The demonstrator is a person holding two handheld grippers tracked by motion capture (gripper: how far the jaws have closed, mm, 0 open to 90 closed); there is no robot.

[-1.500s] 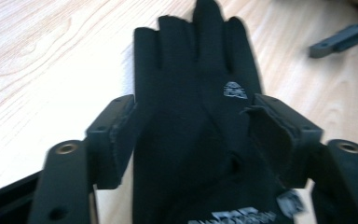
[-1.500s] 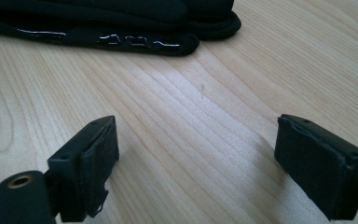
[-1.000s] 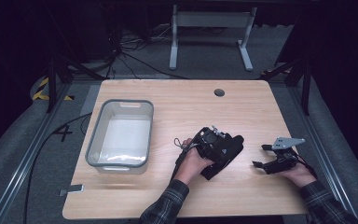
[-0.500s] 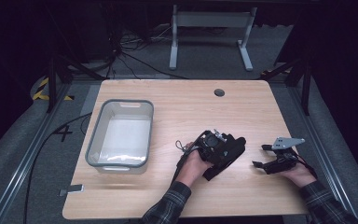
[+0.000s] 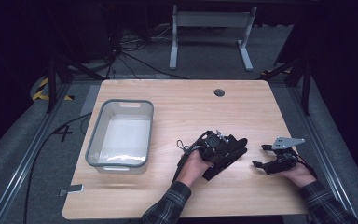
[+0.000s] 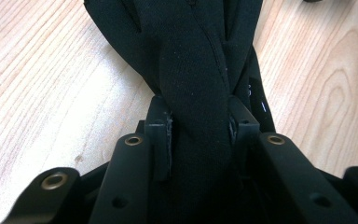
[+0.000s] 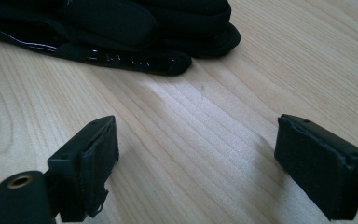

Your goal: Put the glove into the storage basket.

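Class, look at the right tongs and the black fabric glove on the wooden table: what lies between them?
Nothing but bare wooden table separates the open right tongs from the black fabric glove, as the right gripper view shows.

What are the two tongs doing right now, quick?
Left tongs: have just been closing, now shut on the black glove.
Right tongs: open, holding nothing, above the table.

glove (image 6: 193, 70): black | table (image 5: 177, 100): light wood grain | bin (image 5: 93, 140): grey | sleeve (image 5: 168, 207): plaid
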